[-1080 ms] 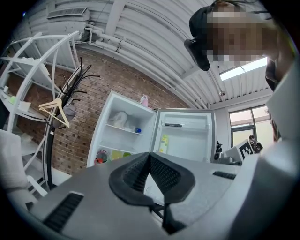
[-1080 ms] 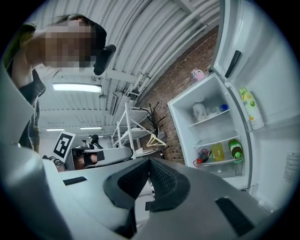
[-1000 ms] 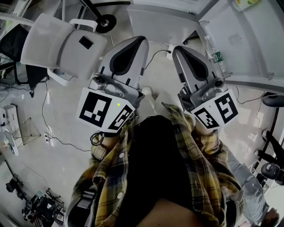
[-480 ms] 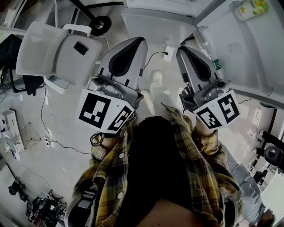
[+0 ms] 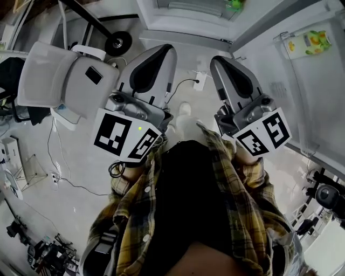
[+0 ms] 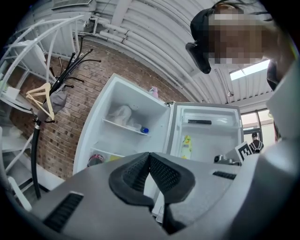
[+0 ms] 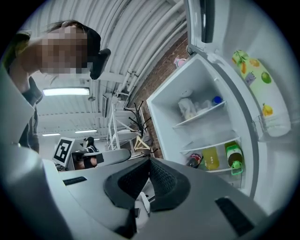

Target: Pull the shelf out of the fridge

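The white fridge point(image 7: 201, 108) stands open some way ahead of me. Its upper shelf point(image 7: 200, 117) carries a white bag and a blue-capped bottle, and a bare shelf point(image 7: 211, 142) lies below it. The left gripper view shows the same fridge point(image 6: 126, 126) and upper shelf point(image 6: 125, 127). In the head view only the fridge's lower edge point(image 5: 188, 16) shows at the top. My left gripper point(image 5: 168, 49) and right gripper point(image 5: 214, 60) are both shut and hold nothing. They are raised side by side in front of my chest, well short of the fridge.
The open fridge door point(image 5: 294, 70) stretches along the right, with a fruit-print pouch point(image 5: 308, 42) in its rack. Bottles point(image 7: 213, 158) lie low in the fridge. A white office chair point(image 5: 62, 81) stands at my left, and cables point(image 5: 64, 172) and gear lie on the floor.
The head view has shifted forward. The fridge's lower edge and the door pouch have come further into view at the top. Both grippers stay shut and level.
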